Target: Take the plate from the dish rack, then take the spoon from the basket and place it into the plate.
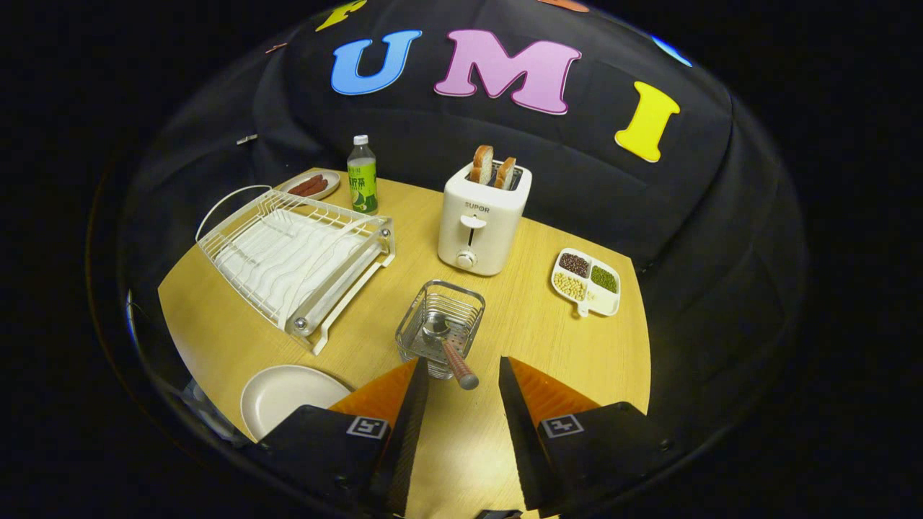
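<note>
A pale round plate (pixel 285 393) lies flat on the wooden table (pixel 562 346), just left of my left finger and near the table's front edge. The white wire dish rack (pixel 296 256) stands beyond it with nothing in it. Straight ahead of my fingers a small metal wire basket (pixel 441 317) holds a spoon (pixel 448 346); its bowl rests inside and its handle sticks out toward me, ending between my fingertips. My gripper (pixel 463 369) is open, with the handle's end in the gap and neither finger touching it.
A white toaster (pixel 482 220) with two slices of bread stands behind the basket. A divided dish of beans (pixel 585 282) sits to the right. A green bottle (pixel 362 176) and a small plate of sausages (pixel 311 185) stand behind the rack.
</note>
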A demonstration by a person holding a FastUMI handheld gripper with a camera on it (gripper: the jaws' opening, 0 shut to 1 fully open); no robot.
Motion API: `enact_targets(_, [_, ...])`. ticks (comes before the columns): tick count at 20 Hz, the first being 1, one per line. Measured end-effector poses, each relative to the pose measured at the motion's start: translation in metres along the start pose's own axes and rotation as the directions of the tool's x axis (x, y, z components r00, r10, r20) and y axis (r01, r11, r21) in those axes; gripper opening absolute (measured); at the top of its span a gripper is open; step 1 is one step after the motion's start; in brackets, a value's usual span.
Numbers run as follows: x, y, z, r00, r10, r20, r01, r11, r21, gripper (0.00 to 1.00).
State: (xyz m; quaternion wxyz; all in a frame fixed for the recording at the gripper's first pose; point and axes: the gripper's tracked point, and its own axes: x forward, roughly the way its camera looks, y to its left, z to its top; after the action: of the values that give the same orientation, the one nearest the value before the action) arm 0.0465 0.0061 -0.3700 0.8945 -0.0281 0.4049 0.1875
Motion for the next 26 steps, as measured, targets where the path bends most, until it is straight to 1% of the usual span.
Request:
enact_targets(3, [0.019,0.003,-0.004,0.998,0.050,-0.032,-0.049,0.999,0.009,0.61])
enact_targets(7, [0.032,0.011,-0.007,0.994,0.099,-0.055,-0.098,0.995,0.013,0.51])
enact_targets(8, [0.034,0.011,-0.009,0.992,0.105,-0.064,-0.105,0.994,0.014,0.44])
enact_targets(9, [0.037,0.011,-0.011,0.991,0.107,-0.075,-0.107,0.994,0.014,0.42])
enact_targets(10, [0.039,0.011,-0.013,0.990,0.112,-0.086,-0.111,0.994,0.017,0.36])
enact_targets(11, [0.040,0.012,-0.013,0.989,0.119,-0.089,-0.118,0.993,0.026,0.34])
enact_targets(12, [0.041,0.013,-0.012,0.987,0.130,-0.090,-0.127,0.991,0.042,0.25])
enact_targets(14, [0.040,0.016,-0.012,0.983,0.157,-0.097,-0.150,0.986,0.079,0.19])
enact_targets(16, [0.039,0.018,-0.011,0.980,0.177,-0.095,-0.167,0.980,0.109,0.16])
enact_targets(17, [0.035,0.018,-0.009,0.980,0.182,-0.086,-0.171,0.978,0.122,0.15])
enact_targets(18, [0.034,0.016,-0.003,0.982,0.177,-0.068,-0.166,0.977,0.134,0.15])
enact_targets(19, [0.031,0.015,0.001,0.984,0.173,-0.049,-0.165,0.975,0.147,0.12])
enact_targets(21, [0.023,0.014,0.009,0.985,0.169,-0.020,-0.163,0.972,0.170,0.12])
enact_targets(24, [0.006,0.013,0.020,0.987,0.163,0.012,-0.162,0.972,0.169,0.12])
enact_targets(26, [-0.016,0.012,0.031,0.988,0.146,0.058,-0.153,0.976,0.157,0.12])
